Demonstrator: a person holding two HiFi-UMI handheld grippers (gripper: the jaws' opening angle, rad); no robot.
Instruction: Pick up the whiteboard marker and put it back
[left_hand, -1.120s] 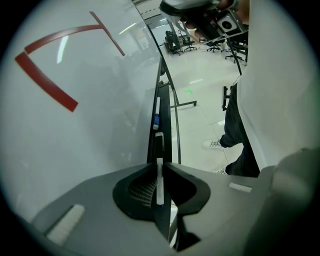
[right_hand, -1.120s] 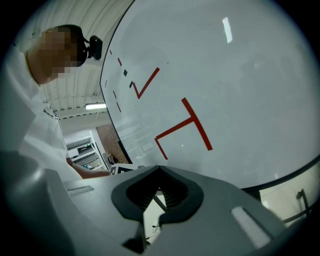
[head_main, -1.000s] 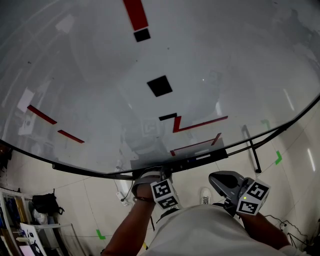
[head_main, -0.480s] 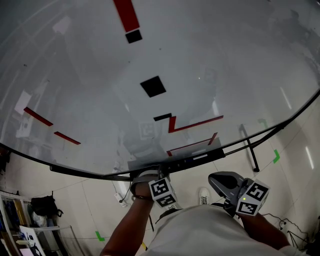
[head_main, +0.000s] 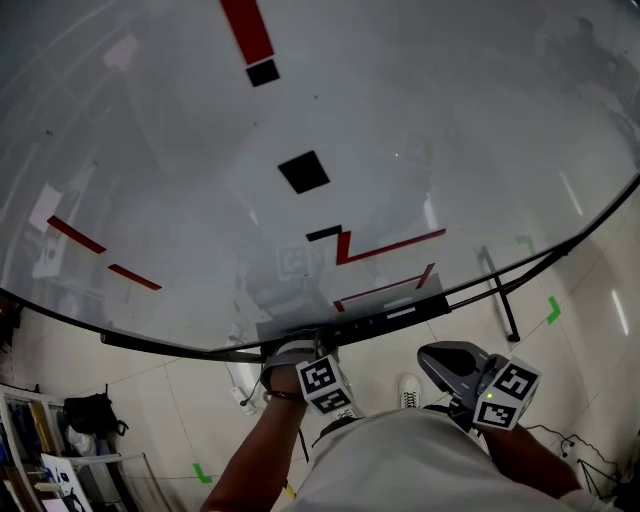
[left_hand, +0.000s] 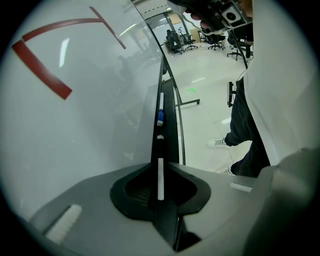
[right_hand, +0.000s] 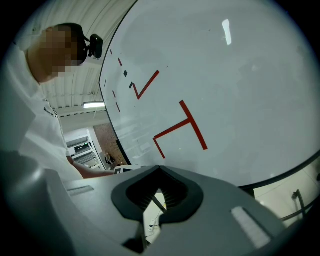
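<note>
The whiteboard (head_main: 330, 130) with red and black marks fills the head view, and its black tray (head_main: 440, 301) runs along the lower edge. My left gripper (head_main: 296, 352) is at the tray and points along it. In the left gripper view its jaws are shut on the whiteboard marker (left_hand: 160, 177), a thin black marker with a white label that lies in line with the tray (left_hand: 170, 115). A blue-capped marker (left_hand: 160, 117) rests farther along the tray. My right gripper (head_main: 440, 362) hangs off the board, shut and empty.
A black stand leg (head_main: 500, 295) reaches out over the tiled floor to the right. The person's dark trousers and shoes (left_hand: 240, 145) stand close beside the tray. Shelves and a bag (head_main: 85, 412) are at the lower left.
The view has shifted slightly, so the board marks sit a little more to the left. Both grippers stay where they were.
</note>
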